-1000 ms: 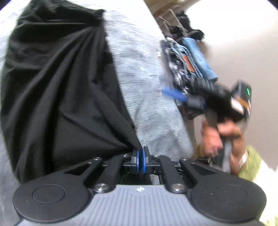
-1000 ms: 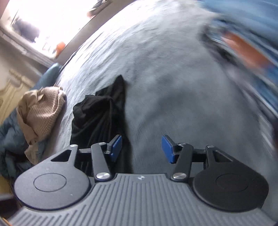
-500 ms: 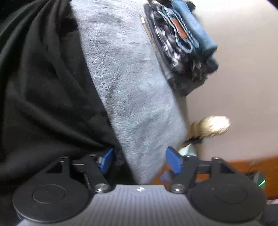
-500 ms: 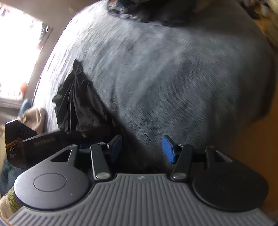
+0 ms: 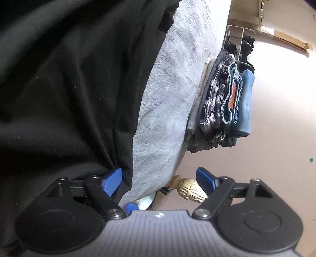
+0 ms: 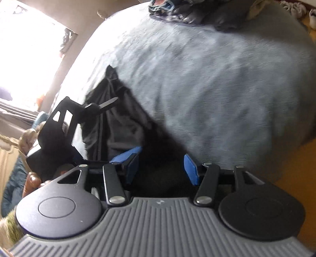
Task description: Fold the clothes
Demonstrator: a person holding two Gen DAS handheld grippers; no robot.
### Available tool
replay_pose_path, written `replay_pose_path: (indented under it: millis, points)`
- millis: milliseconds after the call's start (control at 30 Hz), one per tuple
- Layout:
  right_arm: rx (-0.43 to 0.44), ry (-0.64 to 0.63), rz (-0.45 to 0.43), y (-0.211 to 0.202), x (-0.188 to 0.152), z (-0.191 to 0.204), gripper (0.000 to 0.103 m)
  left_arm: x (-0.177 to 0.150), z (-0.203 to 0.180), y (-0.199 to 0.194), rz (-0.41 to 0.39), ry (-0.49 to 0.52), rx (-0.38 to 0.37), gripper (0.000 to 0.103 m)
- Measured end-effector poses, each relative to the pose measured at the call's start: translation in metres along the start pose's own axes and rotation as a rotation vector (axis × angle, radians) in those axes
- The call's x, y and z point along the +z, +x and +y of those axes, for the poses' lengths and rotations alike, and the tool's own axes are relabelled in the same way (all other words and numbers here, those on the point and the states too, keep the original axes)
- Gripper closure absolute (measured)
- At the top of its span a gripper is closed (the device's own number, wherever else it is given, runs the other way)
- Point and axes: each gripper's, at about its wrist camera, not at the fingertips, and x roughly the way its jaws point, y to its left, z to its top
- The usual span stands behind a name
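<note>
A black garment (image 5: pixel 65 94) lies crumpled on a grey blanket (image 5: pixel 171 89) and fills the left of the left wrist view. My left gripper (image 5: pixel 159 180) is at the blanket's near edge with its jaws opening. Its left pad (image 5: pixel 111 180) rests against the garment's hem and nothing is pinched between the pads. In the right wrist view the same garment (image 6: pixel 118 122) runs from the middle down to my right gripper (image 6: pixel 160 167). That gripper stands open over the garment's dark near end, its pads apart from the cloth. One finger (image 6: pixel 107 103) of the left gripper shows above the garment.
A stack of folded clothes (image 5: pixel 227 98) with jeans on top sits at the blanket's far side, blurred in the right wrist view (image 6: pixel 177 11). A cream bedpost knob (image 5: pixel 189 189) is below the bed corner. A hand (image 6: pixel 31 181) and beige clothing (image 6: pixel 29 136) are left; wooden floor (image 6: pixel 296 168) right.
My left gripper, shut on the black garment's corner a second ago, has opened, let it go, rolled and sunk. My right gripper has swung across the blanket to the garment's near end.
</note>
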Motion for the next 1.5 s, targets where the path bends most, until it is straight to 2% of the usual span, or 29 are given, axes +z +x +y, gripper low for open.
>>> replay_pose_path:
  millis: [67,200,367,433,533,700,800,1000,1100,1167,1233,1333,1500]
  points:
    - [0.014,0.002,0.038,0.016,0.001,0.005,0.053,0.001,0.0,0.0,0.0,-0.006,-0.012,0.02]
    - [-0.029,0.029,0.092,0.04,-0.002,0.008,0.055,0.003,-0.006,-0.004,-0.012,0.009,-0.046,0.02]
    - [-0.076,0.086,0.098,0.046,-0.003,-0.006,0.061,-0.007,-0.02,-0.024,-0.022,0.134,-0.134,0.015]
    - [-0.054,0.131,0.095,0.044,0.0,-0.014,0.061,-0.014,-0.019,-0.036,-0.01,0.187,-0.131,0.014]
    - [0.009,0.195,0.087,0.037,0.0,-0.023,0.06,-0.029,-0.013,-0.057,0.001,0.294,-0.034,0.015]
    - [0.054,0.286,0.116,0.037,0.004,-0.03,0.059,-0.071,-0.009,-0.073,0.04,0.563,0.207,0.019]
    - [0.063,0.307,0.145,0.041,0.006,-0.027,0.059,-0.101,-0.009,-0.067,0.081,0.737,0.332,0.023]
    - [0.047,0.313,0.211,0.048,0.008,-0.014,0.059,-0.139,0.0,-0.043,0.141,0.971,0.51,0.033]
    - [0.013,0.299,0.231,0.058,0.011,-0.009,0.059,-0.15,0.002,-0.042,0.144,1.033,0.542,0.036]
    - [0.007,0.279,0.242,0.064,0.012,-0.008,0.064,-0.153,0.004,-0.045,0.145,1.044,0.546,0.036]
    - [0.001,0.253,0.244,0.065,0.012,-0.006,0.092,-0.155,0.003,-0.049,0.14,1.049,0.546,0.036]
    - [-0.007,0.199,0.217,0.052,0.014,-0.007,0.099,-0.153,0.004,-0.058,0.128,1.045,0.542,0.036]
    - [-0.06,0.146,0.17,0.026,0.025,-0.024,0.1,-0.147,0.006,-0.056,0.109,1.083,0.564,0.036]
